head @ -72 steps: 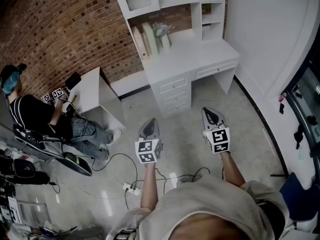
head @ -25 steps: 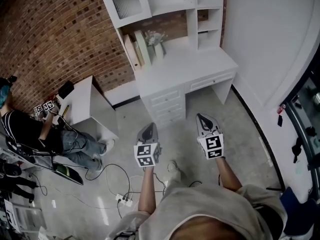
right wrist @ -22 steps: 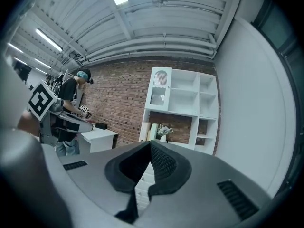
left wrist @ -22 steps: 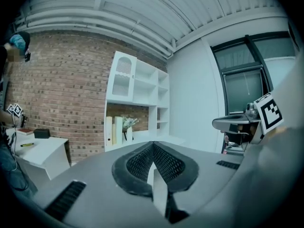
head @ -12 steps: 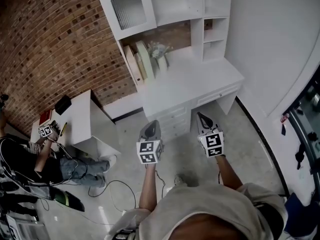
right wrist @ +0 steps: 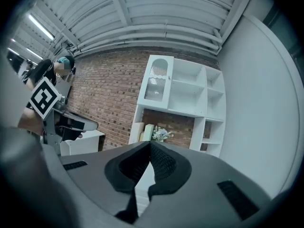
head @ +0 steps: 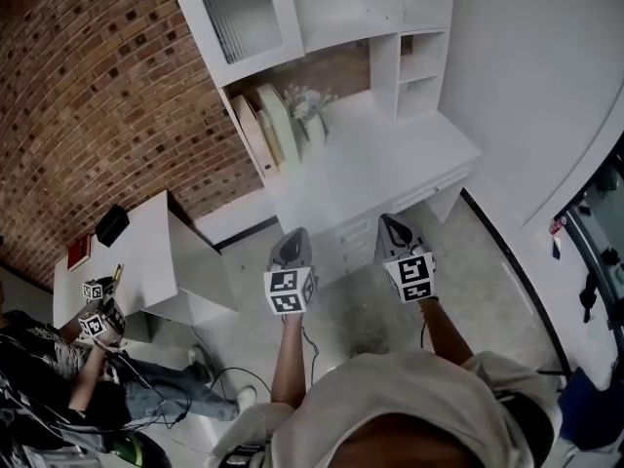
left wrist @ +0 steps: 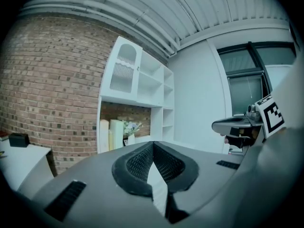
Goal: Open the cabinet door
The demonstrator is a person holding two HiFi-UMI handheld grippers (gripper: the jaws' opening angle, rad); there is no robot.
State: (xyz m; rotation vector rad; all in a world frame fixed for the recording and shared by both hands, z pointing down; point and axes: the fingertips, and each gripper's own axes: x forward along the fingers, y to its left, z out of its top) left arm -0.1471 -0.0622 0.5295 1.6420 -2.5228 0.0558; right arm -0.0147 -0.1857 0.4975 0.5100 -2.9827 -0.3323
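The white desk (head: pixel 375 169) carries a hutch against the brick wall. The hutch's upper left cabinet has a ribbed glass door (head: pixel 240 18), and it stands closed. The door also shows in the left gripper view (left wrist: pixel 124 70) and the right gripper view (right wrist: pixel 158 81). My left gripper (head: pixel 294 234) and right gripper (head: pixel 389 222) hover side by side over the floor, short of the desk drawers (head: pixel 356 237), pointing at the desk. Both are shut and empty, with the left gripper's tips (left wrist: pixel 153 144) and the right gripper's tips (right wrist: pixel 150 144) touching. They are well below and apart from the door.
Books (head: pixel 261 125) and a flower vase (head: pixel 310 115) stand on the desk under the hutch. A small white table (head: pixel 146 252) stands at the left, with a seated person (head: pixel 58 369) holding grippers beside it. A white wall (head: pixel 526 76) runs along the right.
Both grippers have been carried forward towards the desk, which now sits closer and larger. The seated person and small table have slid to the lower left of the head view.
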